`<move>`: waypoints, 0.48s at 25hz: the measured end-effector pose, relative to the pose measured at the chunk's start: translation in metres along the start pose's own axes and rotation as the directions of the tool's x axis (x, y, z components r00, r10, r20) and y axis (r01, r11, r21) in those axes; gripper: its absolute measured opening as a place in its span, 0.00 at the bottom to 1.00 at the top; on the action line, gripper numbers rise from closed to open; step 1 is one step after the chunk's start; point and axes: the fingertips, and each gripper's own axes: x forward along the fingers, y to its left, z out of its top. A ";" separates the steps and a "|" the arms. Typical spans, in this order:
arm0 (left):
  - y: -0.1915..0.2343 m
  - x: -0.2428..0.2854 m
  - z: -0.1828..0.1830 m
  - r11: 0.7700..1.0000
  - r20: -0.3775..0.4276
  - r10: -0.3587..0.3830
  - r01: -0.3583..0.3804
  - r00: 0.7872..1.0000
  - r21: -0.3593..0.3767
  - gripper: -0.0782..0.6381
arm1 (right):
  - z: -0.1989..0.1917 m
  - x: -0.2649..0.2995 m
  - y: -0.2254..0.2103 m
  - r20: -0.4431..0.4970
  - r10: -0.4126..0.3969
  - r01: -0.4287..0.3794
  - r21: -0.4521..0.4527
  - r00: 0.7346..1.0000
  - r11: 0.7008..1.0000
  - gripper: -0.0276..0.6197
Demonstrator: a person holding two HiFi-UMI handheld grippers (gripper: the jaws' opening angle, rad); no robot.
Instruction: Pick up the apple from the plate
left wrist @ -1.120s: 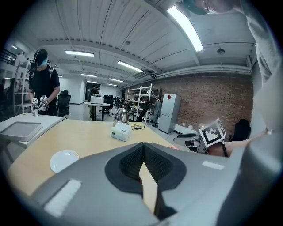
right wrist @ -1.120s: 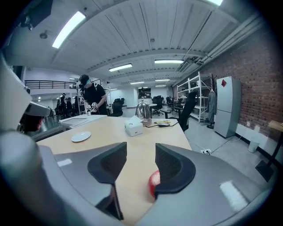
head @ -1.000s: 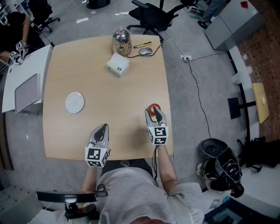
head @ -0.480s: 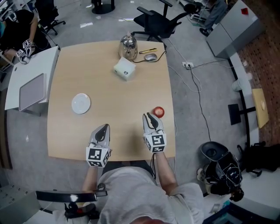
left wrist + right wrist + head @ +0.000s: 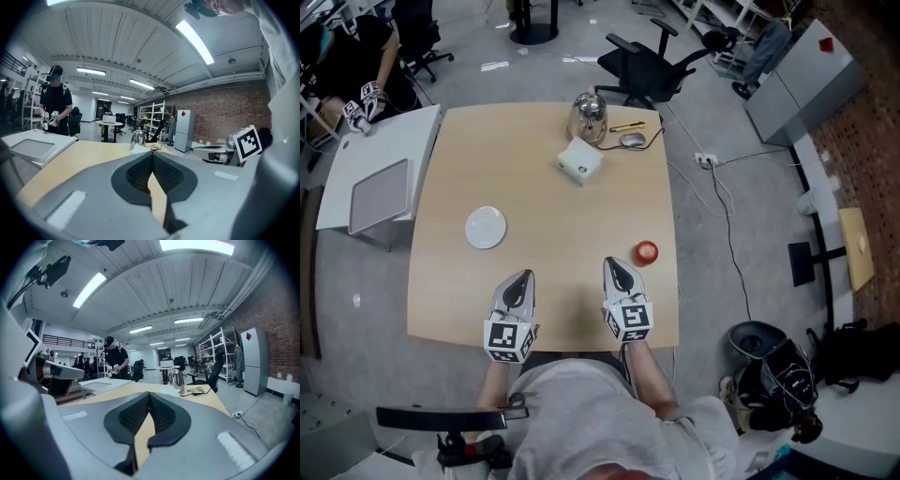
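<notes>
The red apple [image 5: 646, 251] lies on the wooden table [image 5: 553, 202] near its right edge, away from the plate. The white plate [image 5: 486, 227] sits bare at the table's left. My right gripper [image 5: 612, 263] is shut with nothing in it; its tips are a short way left of the apple and nearer to me, not touching it. My left gripper [image 5: 521, 275] is also shut and holds nothing, below and right of the plate. In both gripper views the pads [image 5: 140, 171] [image 5: 161, 414] meet over bare table, and neither apple nor plate shows there.
A steel kettle [image 5: 589, 117], a white box [image 5: 580, 160], a mouse [image 5: 632, 140] and a yellow pen [image 5: 625, 127] stand at the table's far side. A white side table [image 5: 380, 192] adjoins the left edge. An office chair [image 5: 649, 66] is beyond, a bin [image 5: 757, 342] at right.
My right gripper had its jaws open around the apple; it has drawn back toward me and shut, leaving the apple on the table. The left gripper pulled back slightly.
</notes>
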 end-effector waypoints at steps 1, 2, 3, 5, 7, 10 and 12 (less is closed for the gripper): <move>0.002 -0.003 0.002 1.000 0.003 0.003 -0.003 1.000 0.000 0.14 | 0.002 -0.001 0.004 0.003 0.004 -0.004 -0.001 1.000 1.000 0.05; 0.004 -0.006 0.003 1.000 0.007 0.006 -0.006 1.000 -0.001 0.14 | 0.004 -0.002 0.008 0.006 0.008 -0.008 -0.003 1.000 1.000 0.05; 0.006 -0.009 0.005 1.000 0.010 0.008 -0.008 1.000 0.000 0.14 | 0.006 -0.003 0.012 0.009 0.010 -0.010 -0.006 1.000 1.000 0.05; 0.009 -0.013 0.009 1.000 0.018 0.009 -0.009 1.000 0.003 0.14 | 0.011 -0.004 0.018 0.018 0.012 -0.011 -0.010 1.000 1.000 0.05; 0.012 -0.016 0.011 1.000 0.027 0.008 -0.008 1.000 0.005 0.14 | 0.014 -0.005 0.022 0.026 0.011 -0.011 -0.011 1.000 1.000 0.05; 0.013 -0.016 0.012 1.000 0.040 0.008 -0.008 0.999 0.006 0.14 | 0.015 -0.006 0.022 0.031 0.013 -0.013 -0.012 0.999 1.000 0.05; 0.013 -0.018 0.014 1.000 0.045 0.009 -0.009 0.999 0.009 0.14 | 0.014 -0.008 0.024 0.029 0.014 -0.014 -0.008 0.999 1.000 0.05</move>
